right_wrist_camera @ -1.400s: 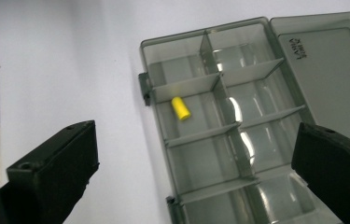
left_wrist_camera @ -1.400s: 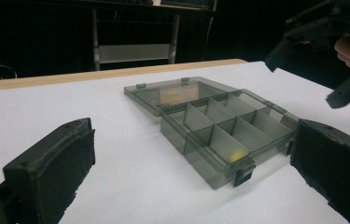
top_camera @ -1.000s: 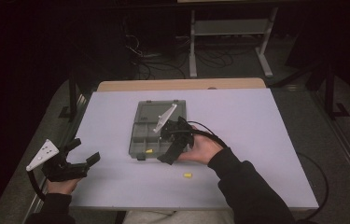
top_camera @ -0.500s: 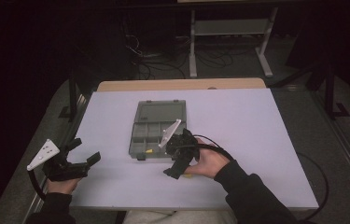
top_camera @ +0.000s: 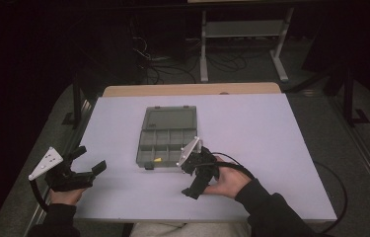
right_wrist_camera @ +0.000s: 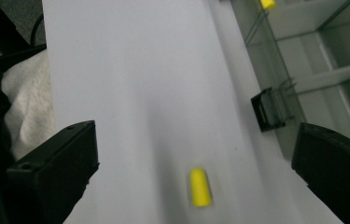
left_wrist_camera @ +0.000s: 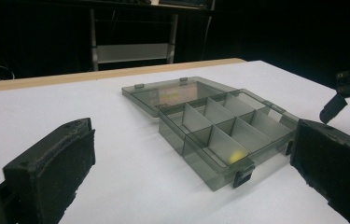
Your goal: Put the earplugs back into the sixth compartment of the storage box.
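Hovering my right gripper [right_wrist_camera: 196, 140], jaws apart, over a yellow earplug [right_wrist_camera: 200, 187] beside the organizer box [right_wrist_camera: 322, 70]; left gripper [top_camera: 86, 163] also apart.

Dark room: white table [top_camera: 281, 143], grey metal shelf [top_camera: 244, 29], cables [top_camera: 158, 64] on floor.

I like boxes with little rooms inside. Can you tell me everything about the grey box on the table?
The box looks like see-through smoky grey plastic. It lies flat on the white table, open, with its lid folded back flat behind it. Thin walls split it into small compartments. One front compartment holds a little yellow piece. Dark latches sit on its front edge. No gripper touches it.
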The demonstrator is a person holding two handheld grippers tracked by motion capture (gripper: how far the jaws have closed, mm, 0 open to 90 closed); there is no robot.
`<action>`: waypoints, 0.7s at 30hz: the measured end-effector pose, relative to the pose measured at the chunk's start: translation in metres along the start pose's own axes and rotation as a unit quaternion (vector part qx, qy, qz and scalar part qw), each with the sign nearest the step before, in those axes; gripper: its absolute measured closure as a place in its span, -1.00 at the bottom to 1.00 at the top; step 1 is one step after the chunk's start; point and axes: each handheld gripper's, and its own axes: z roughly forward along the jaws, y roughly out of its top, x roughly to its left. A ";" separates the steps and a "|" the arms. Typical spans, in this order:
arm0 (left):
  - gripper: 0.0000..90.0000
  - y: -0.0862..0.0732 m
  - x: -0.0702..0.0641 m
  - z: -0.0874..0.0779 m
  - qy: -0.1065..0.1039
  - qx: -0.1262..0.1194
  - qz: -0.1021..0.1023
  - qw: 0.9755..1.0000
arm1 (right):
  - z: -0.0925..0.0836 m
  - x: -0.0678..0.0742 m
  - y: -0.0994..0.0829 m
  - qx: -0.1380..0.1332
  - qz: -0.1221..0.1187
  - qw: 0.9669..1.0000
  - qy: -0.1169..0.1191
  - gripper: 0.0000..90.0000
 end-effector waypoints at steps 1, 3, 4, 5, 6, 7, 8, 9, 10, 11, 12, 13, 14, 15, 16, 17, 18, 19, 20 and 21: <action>-1.00 0.000 0.000 0.000 0.000 0.000 0.000 1.000 | 0.000 0.000 -0.003 0.000 0.002 1.000 0.003 -0.94; -1.00 0.000 0.000 0.000 0.002 0.000 0.000 1.000 | 0.001 -0.001 -0.008 0.000 0.005 1.000 0.006 -0.92; -1.00 0.000 0.000 0.000 0.002 0.000 0.000 1.000 | 0.001 -0.002 -0.010 0.001 0.007 1.000 0.006 -0.91; -1.00 0.000 0.000 0.000 0.002 0.000 0.000 1.000 | 0.002 -0.002 -0.013 0.004 0.009 1.000 0.008 -0.89; -1.00 0.000 0.000 0.000 0.003 0.000 0.000 1.000 | 0.002 -0.002 -0.014 0.004 0.009 1.000 0.009 -0.86; -1.00 0.000 0.000 0.000 0.003 0.000 0.000 1.000 | 0.003 -0.003 -0.017 0.004 0.011 1.000 0.011 -0.85; -1.00 0.000 0.000 0.000 0.003 0.000 0.001 1.000 | 0.003 -0.004 -0.019 0.003 0.012 1.000 0.011 -0.84; -1.00 0.000 0.000 0.000 0.003 0.000 0.001 1.000 | 0.003 -0.005 -0.021 0.002 0.014 1.000 0.013 -0.81; -1.00 0.000 0.000 0.000 0.003 0.000 0.001 1.000 | 0.004 -0.006 -0.023 0.001 0.017 1.000 0.013 -0.79; -1.00 0.000 0.000 0.000 0.003 0.000 0.001 1.000 | 0.004 -0.006 -0.024 0.000 0.019 1.000 0.015 -0.76; -1.00 0.000 0.000 0.000 0.003 0.001 0.001 1.000 | 0.005 -0.007 -0.026 -0.001 0.021 1.000 0.017 -0.73; -1.00 0.000 0.000 -0.001 0.003 0.001 0.001 1.000 | 0.006 -0.008 -0.028 0.000 0.024 1.000 0.017 -0.73; -1.00 0.000 0.000 -0.001 0.003 0.001 0.001 1.000 | 0.007 -0.009 -0.030 0.002 0.026 1.000 0.017 -0.72; -1.00 0.000 0.000 -0.001 0.003 0.000 0.001 1.000 | 0.007 -0.010 -0.031 0.003 0.028 0.999 0.017 -0.71; -1.00 0.000 0.000 -0.001 0.003 0.001 0.001 1.000 | 0.008 -0.011 -0.033 0.003 0.028 0.999 0.017 -0.71; -1.00 0.000 0.000 -0.001 0.003 0.001 0.001 1.000 | 0.009 -0.011 -0.034 0.004 0.029 0.999 0.016 -0.71; -1.00 0.000 0.000 -0.001 0.004 0.000 0.000 1.000 | 0.010 -0.012 -0.035 0.004 0.028 0.999 0.016 -0.69; -1.00 0.000 0.000 -0.001 0.004 0.000 0.000 1.000 | 0.011 -0.013 -0.035 0.005 0.027 0.999 0.016 -0.68; -1.00 0.000 0.000 -0.001 0.004 0.001 0.001 1.000 | 0.012 -0.014 -0.036 0.005 0.028 0.999 0.016 -0.66; -1.00 0.000 0.000 -0.001 0.004 0.000 0.000 1.000 | 0.013 -0.014 -0.037 0.006 0.027 0.999 0.016 -0.62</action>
